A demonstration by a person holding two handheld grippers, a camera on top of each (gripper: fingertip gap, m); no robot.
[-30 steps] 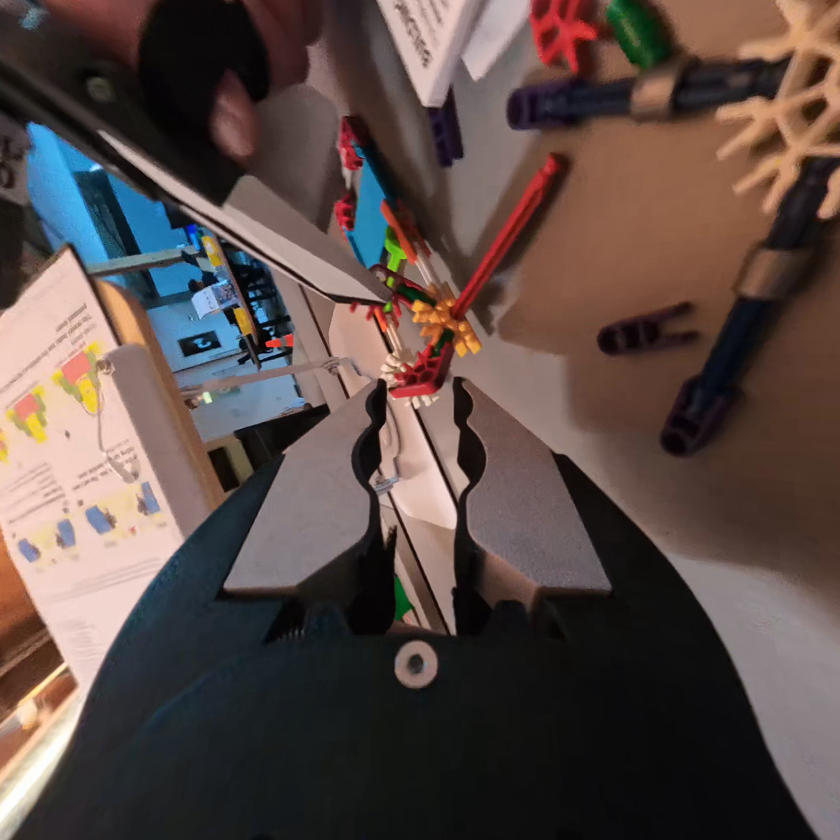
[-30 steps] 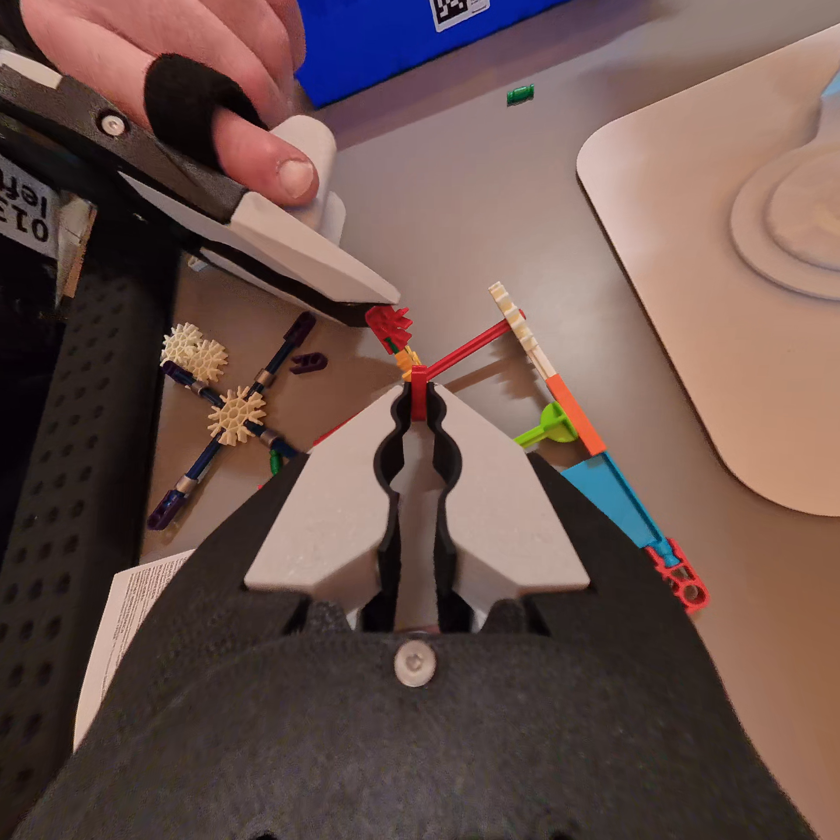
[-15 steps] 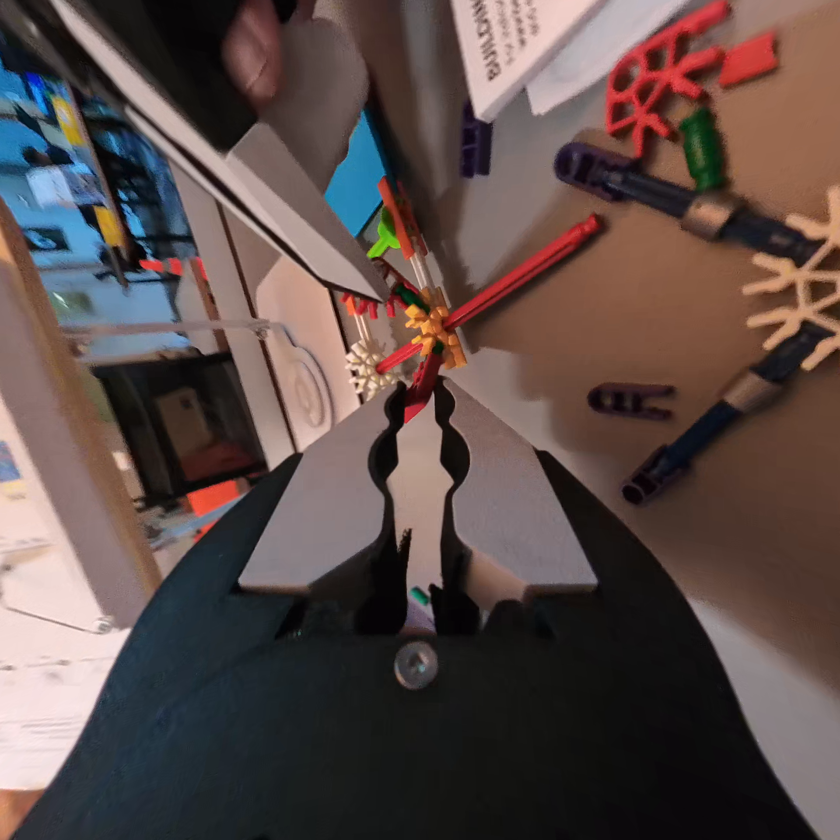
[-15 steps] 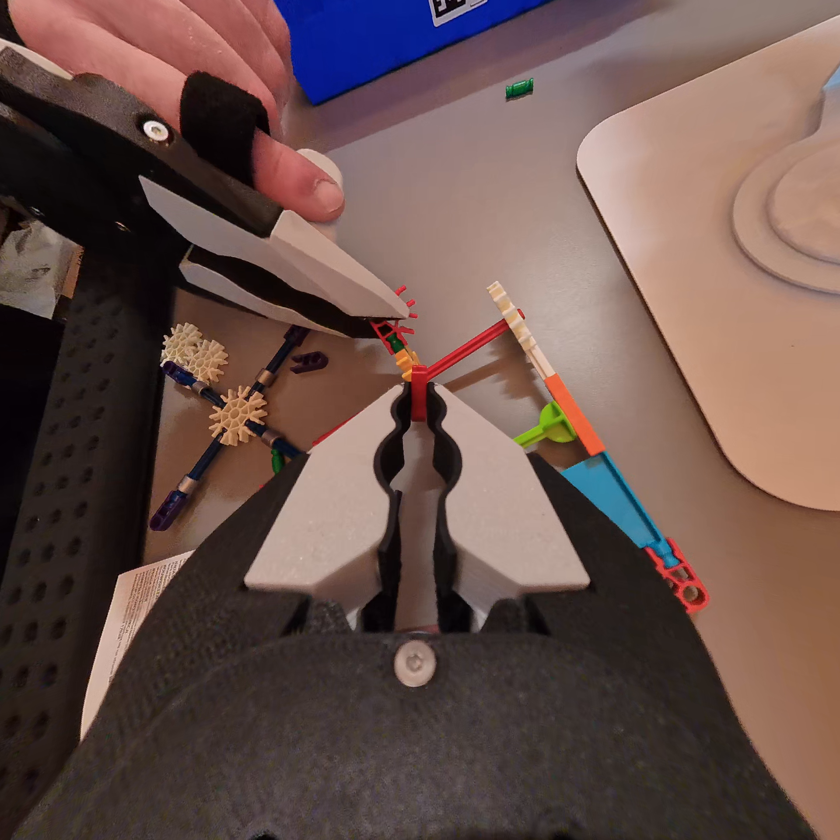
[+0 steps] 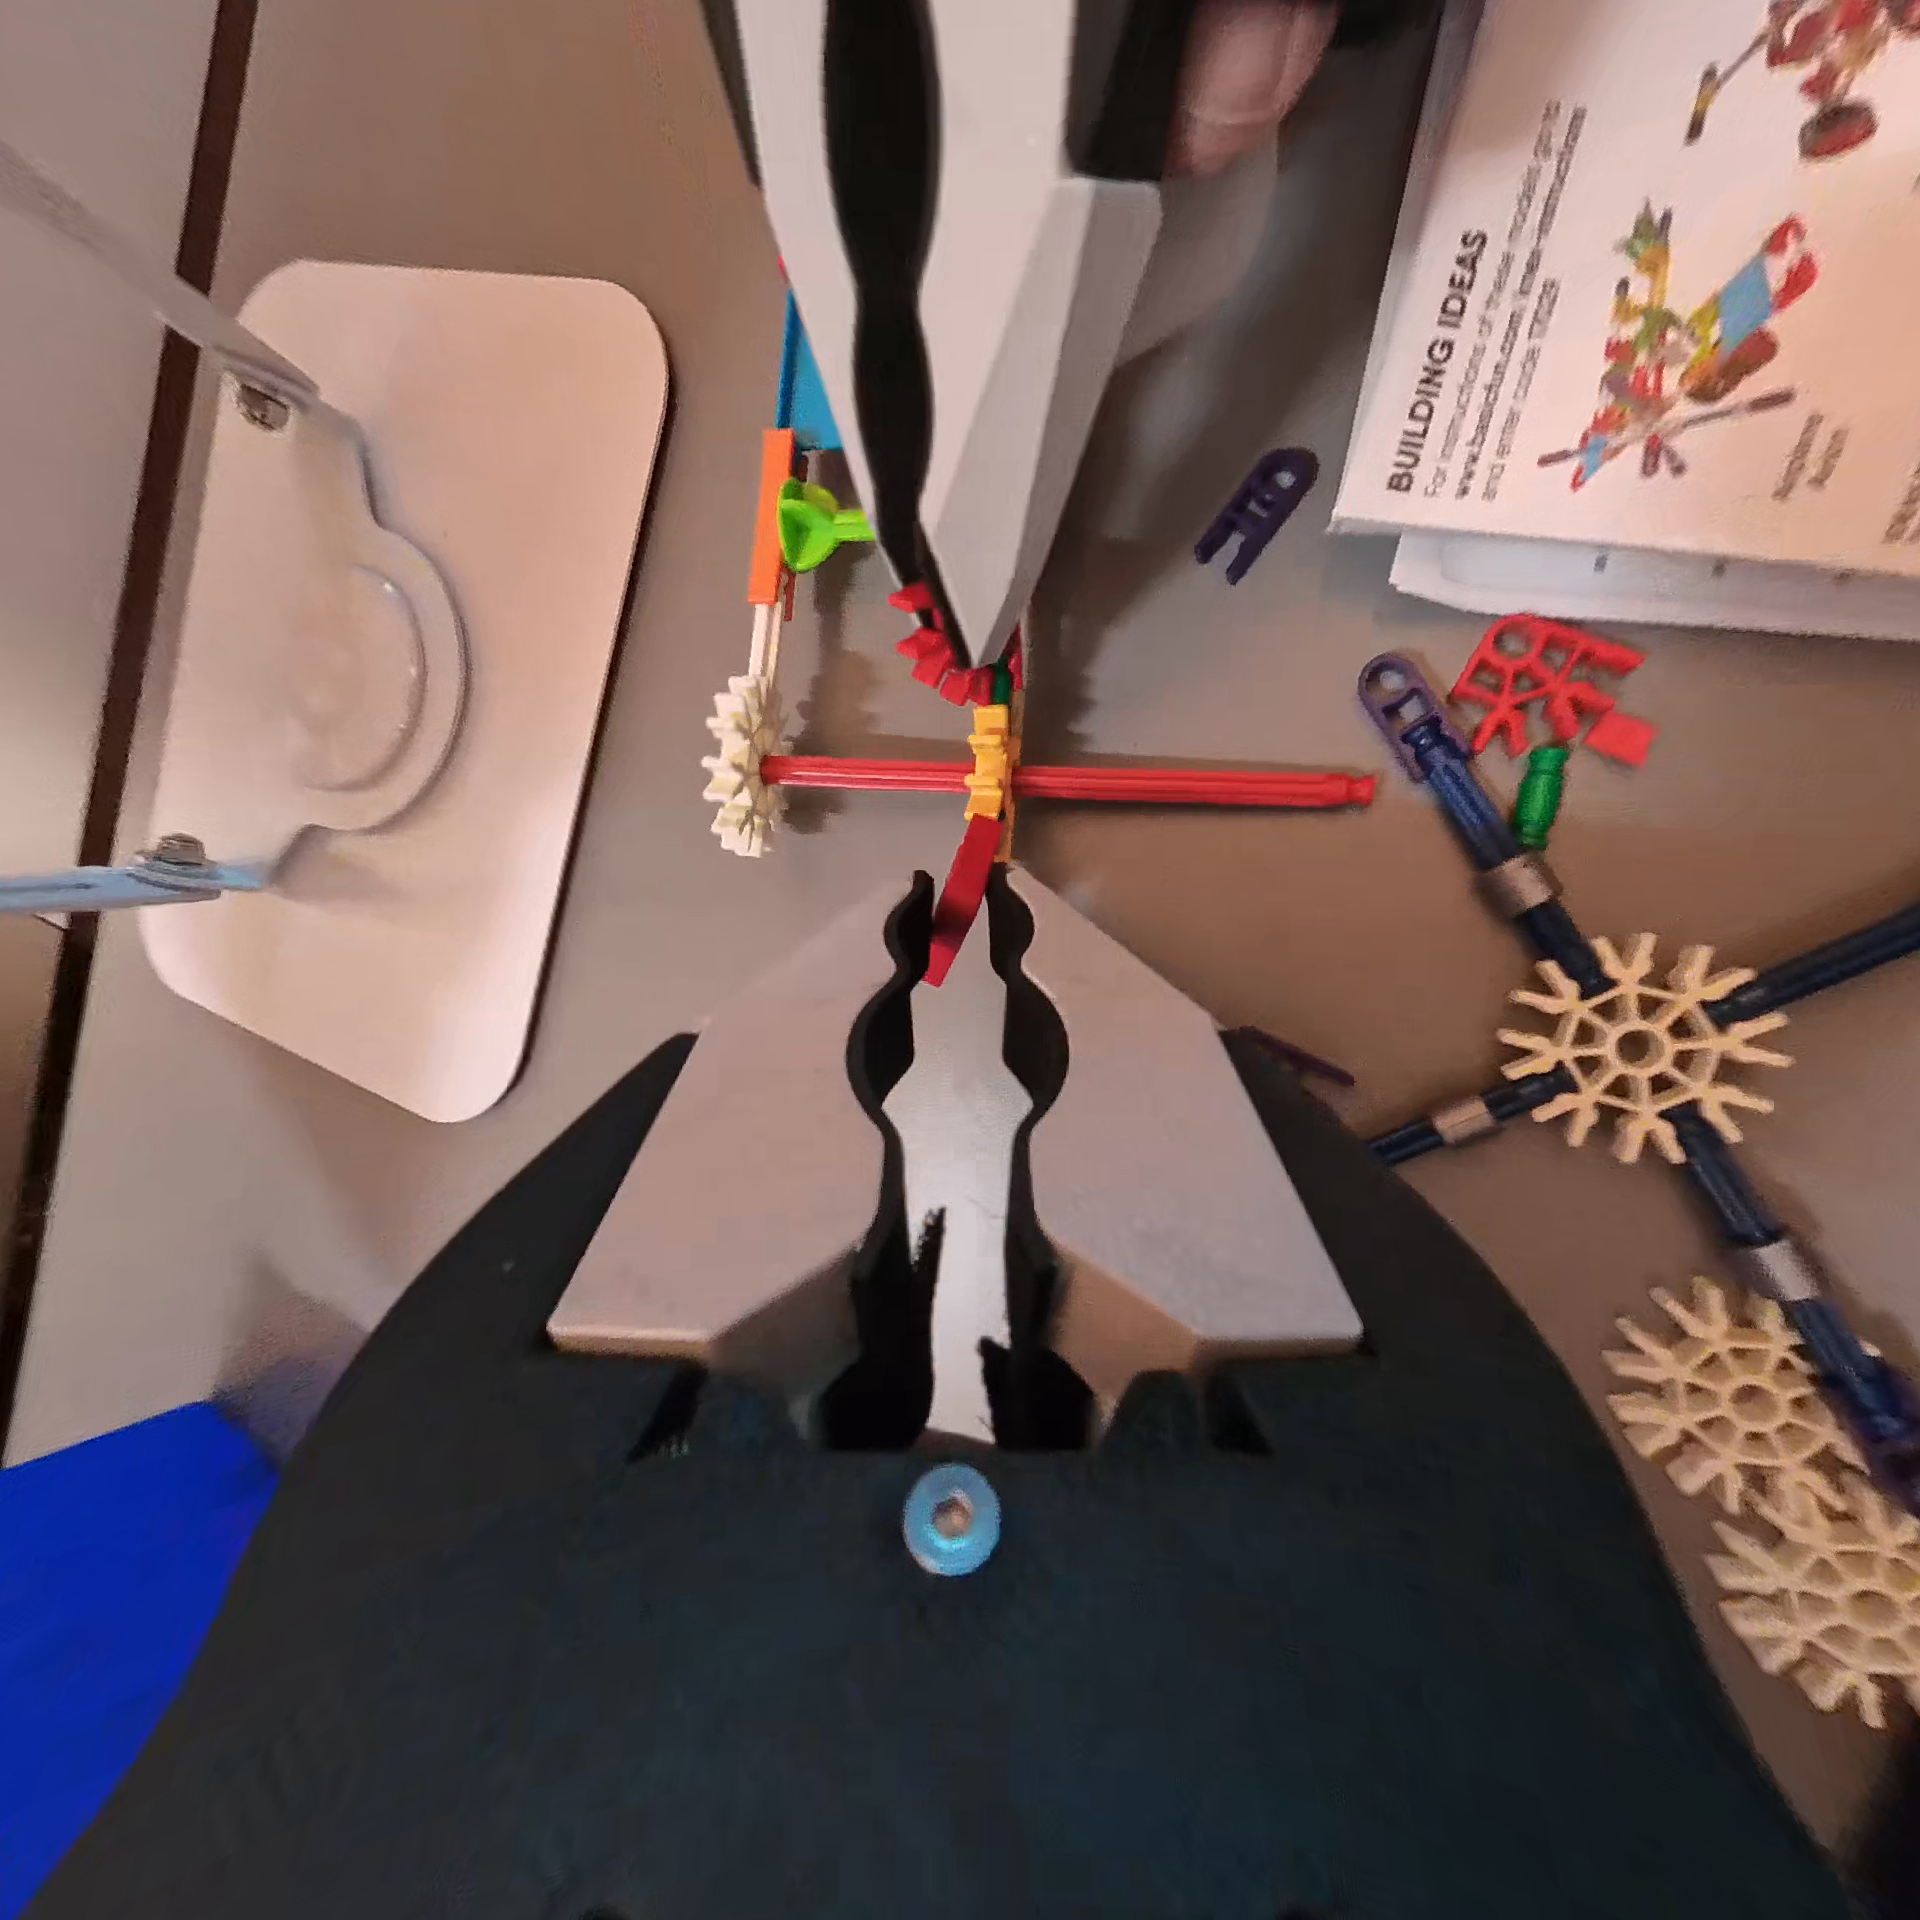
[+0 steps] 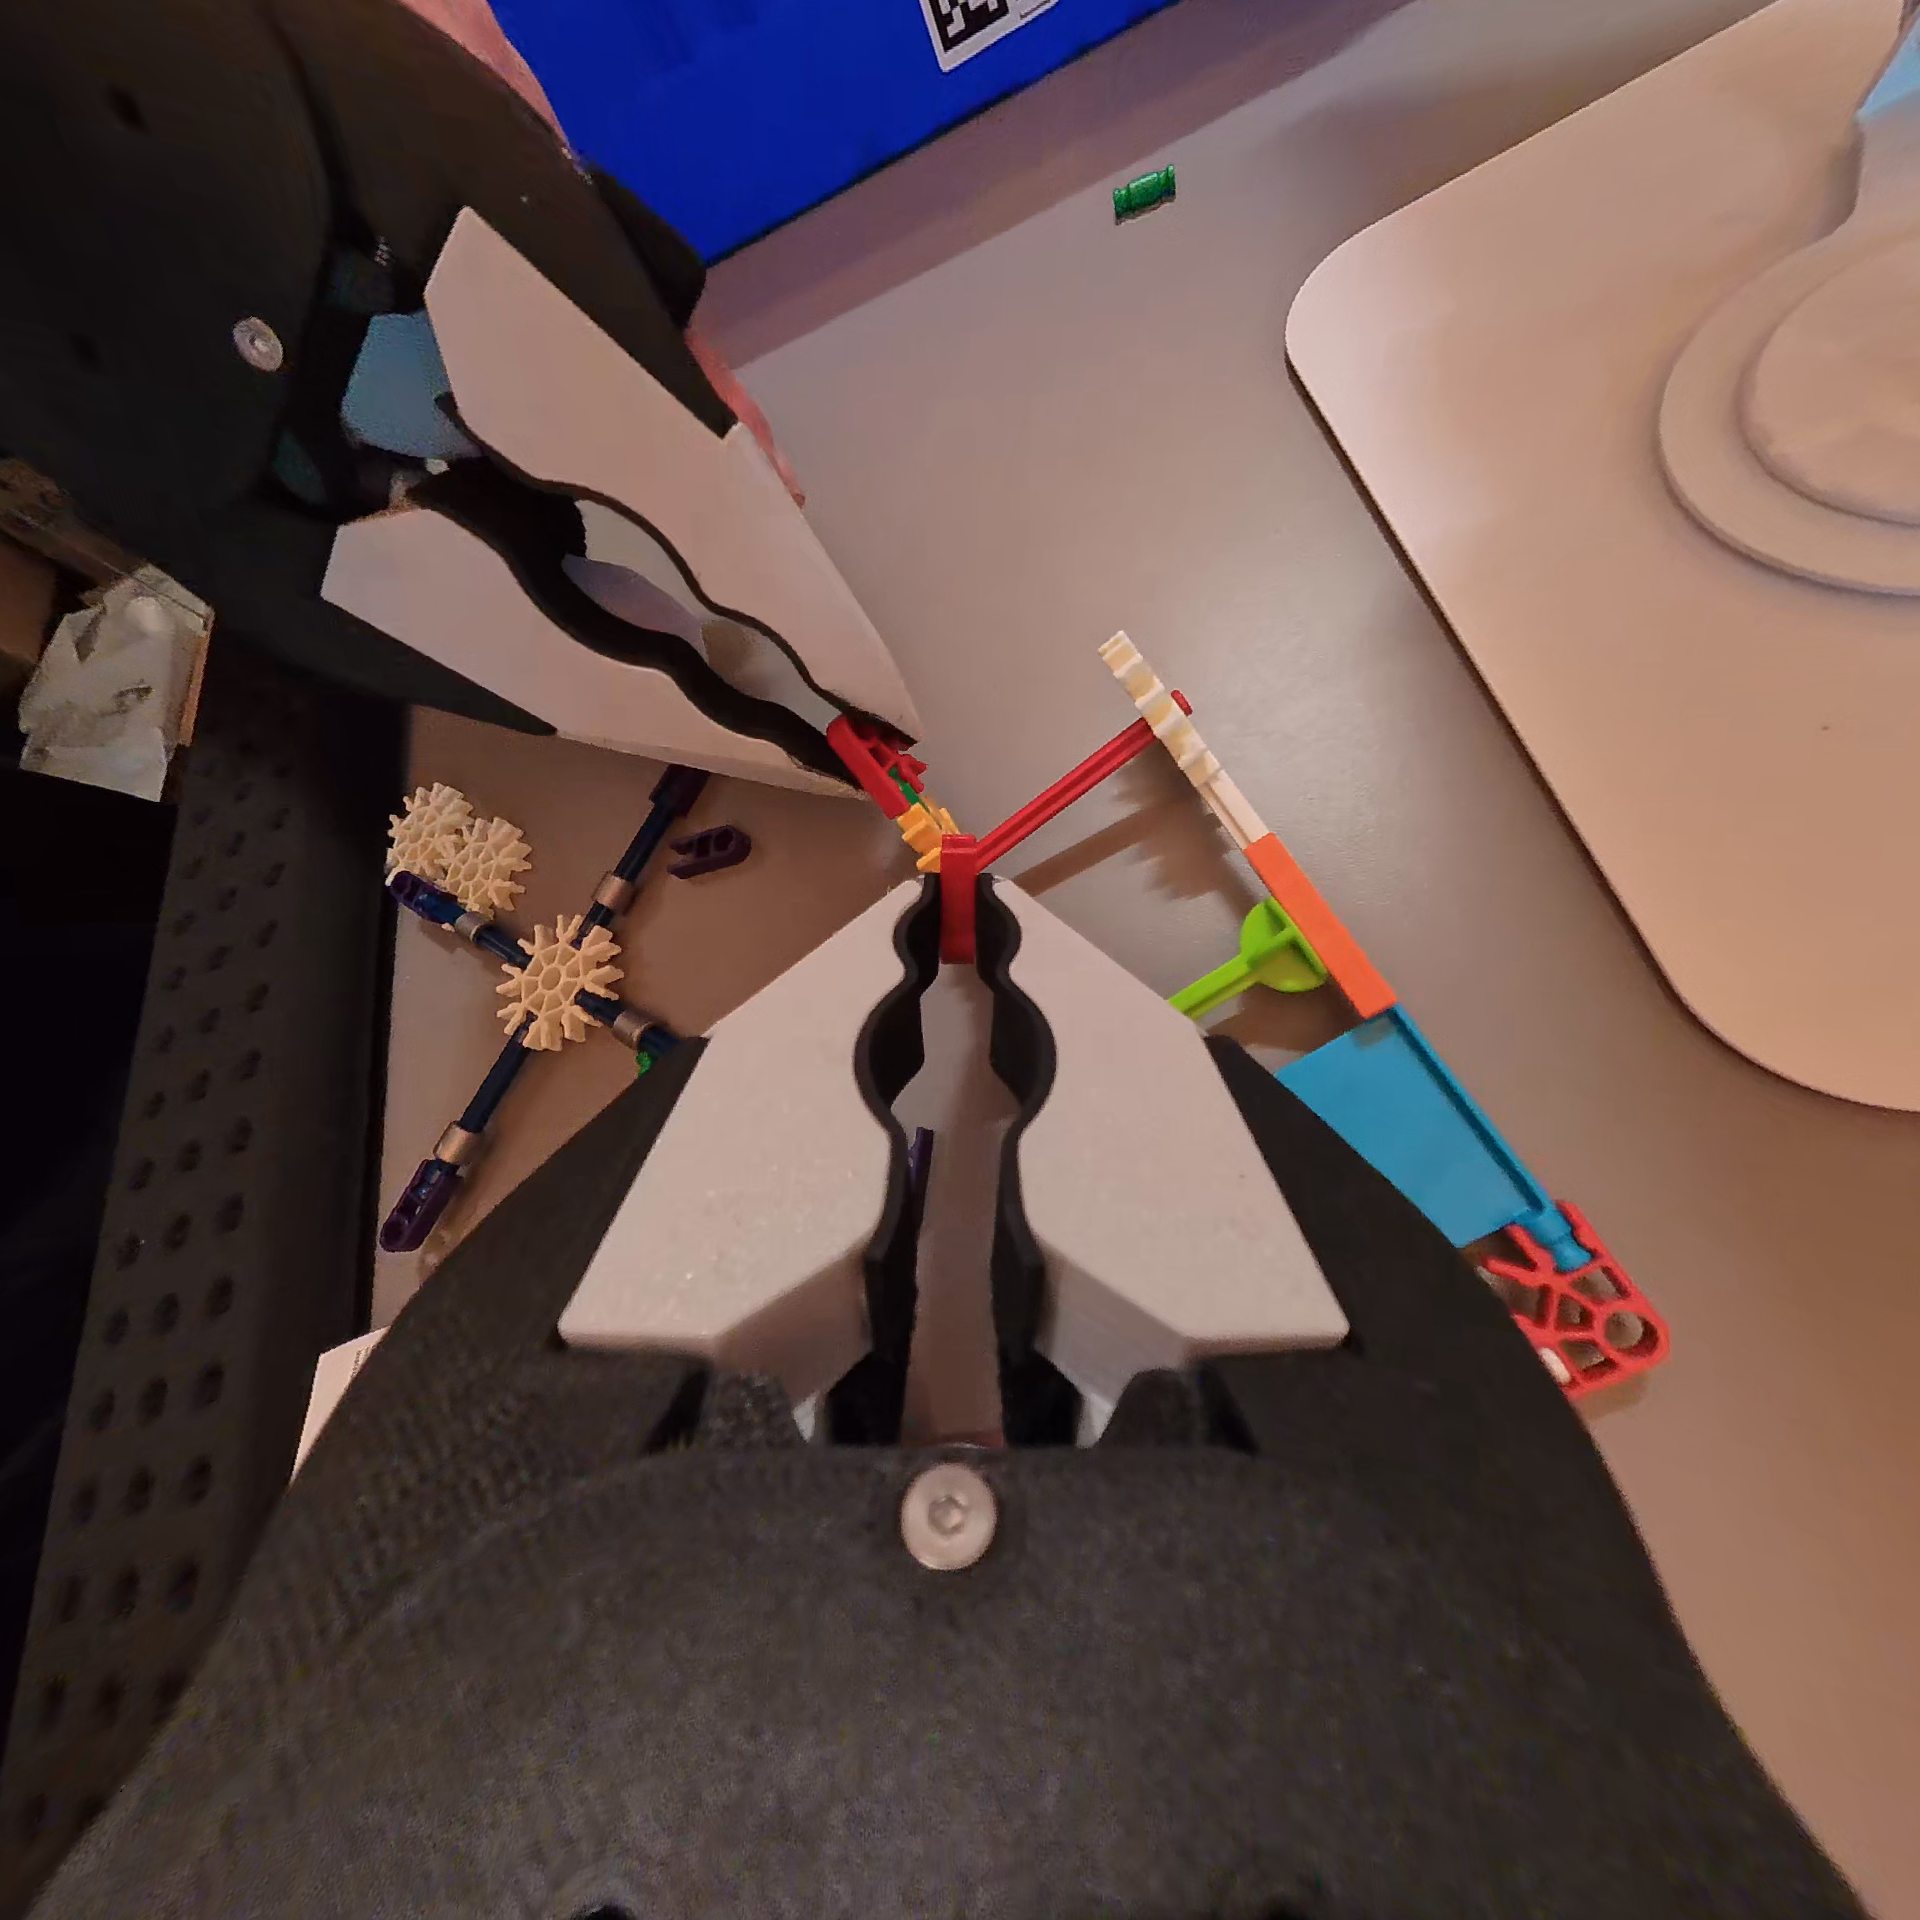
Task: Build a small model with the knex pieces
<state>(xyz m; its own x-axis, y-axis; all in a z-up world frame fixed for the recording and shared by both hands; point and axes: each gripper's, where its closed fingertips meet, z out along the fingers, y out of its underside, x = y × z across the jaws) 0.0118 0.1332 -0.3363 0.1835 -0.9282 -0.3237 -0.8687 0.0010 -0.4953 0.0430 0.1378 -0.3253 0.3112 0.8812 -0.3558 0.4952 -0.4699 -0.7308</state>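
A small rod-and-connector toy model lies on the grey table. It has a long red rod [image 5: 1143, 784] through a yellow connector [image 5: 989, 774], a white snowflake connector [image 5: 743, 764], orange and green pieces and a blue panel [image 6: 1392, 1112]. My left gripper [image 5: 958, 888] is shut on a red connector [image 5: 956, 920] on one side of the yellow connector. My right gripper [image 6: 956, 883] is shut on another red connector [image 6: 956, 904] on the opposite side. The two grippers face each other tip to tip; the left gripper also shows in the right wrist view [image 6: 883, 743].
A pale stand base [image 5: 416, 675] lies left of the model. A printed booklet [image 5: 1662, 312], a purple clip [image 5: 1257, 509], a loose red connector [image 5: 1538, 691] and cream snowflake connectors on dark blue rods [image 5: 1636, 1044] lie right. A blue box [image 6: 831, 104] stands behind. Tip to tip, the grippers are about 4 cm apart. Left tips and right tips are each some 4 cm from the long red rod [image 5: 1143, 784].
My left gripper closed on its red connector and swung round from a steep tilt to face the right gripper head on. The right gripper kept its hold and stayed put.
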